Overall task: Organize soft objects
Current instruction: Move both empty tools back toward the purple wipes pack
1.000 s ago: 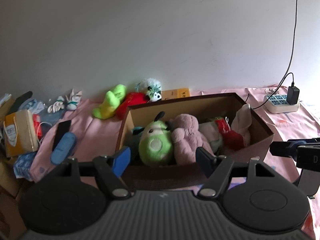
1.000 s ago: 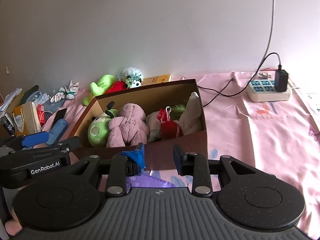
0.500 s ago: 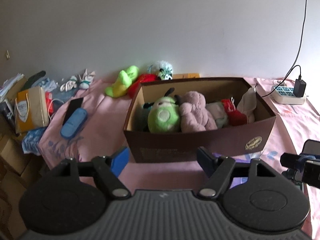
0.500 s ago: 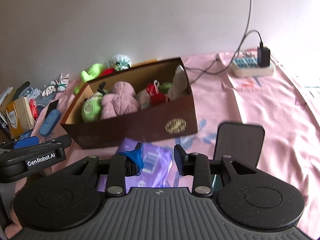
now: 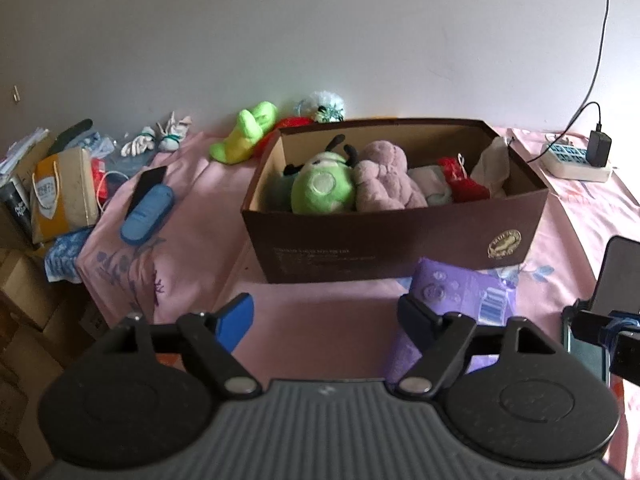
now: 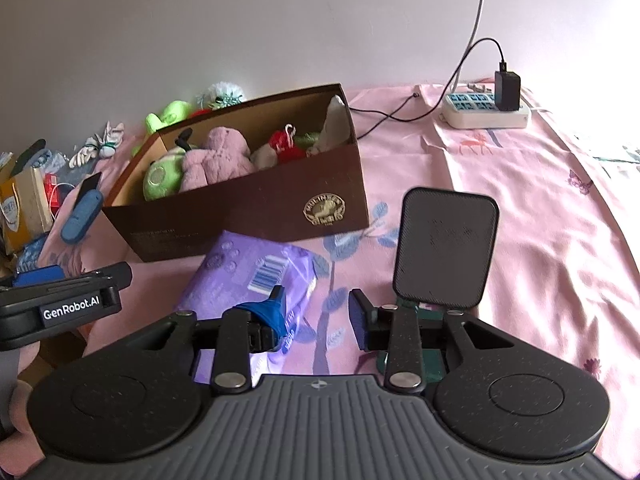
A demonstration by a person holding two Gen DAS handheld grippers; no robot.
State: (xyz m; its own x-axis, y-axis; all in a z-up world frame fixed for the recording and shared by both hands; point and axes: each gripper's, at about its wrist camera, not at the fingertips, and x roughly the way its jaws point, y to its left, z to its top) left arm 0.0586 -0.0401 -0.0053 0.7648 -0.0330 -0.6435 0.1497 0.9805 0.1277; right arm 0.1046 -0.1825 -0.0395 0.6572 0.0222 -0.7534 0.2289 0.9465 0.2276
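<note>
A brown cardboard box [image 5: 400,240] [image 6: 248,208] on the pink sheet holds soft toys: a green round plush [image 5: 322,194] [image 6: 160,176], a mauve plush [image 5: 384,182] [image 6: 218,162], a red one [image 5: 460,184] [image 6: 284,146] and a beige one [image 5: 494,162]. A lime plush [image 5: 248,132], a red one and a white fluffy toy [image 5: 326,106] lie behind the box. My left gripper [image 5: 326,318] is open and empty, well in front of the box. My right gripper [image 6: 316,312] is open and empty, above a purple soft pack [image 6: 248,276] [image 5: 460,296].
A dark phone stand [image 6: 444,248] rises right of the purple pack. A power strip with a charger [image 6: 486,114] lies far right. A blue case [image 5: 146,214], a paper bag [image 5: 60,192] and socks [image 5: 156,142] clutter the left. The bed edge [image 5: 120,288] drops at left.
Both grippers have pulled back and up from the box. The box now looks smaller, and the purple pack and phone stand have come into view.
</note>
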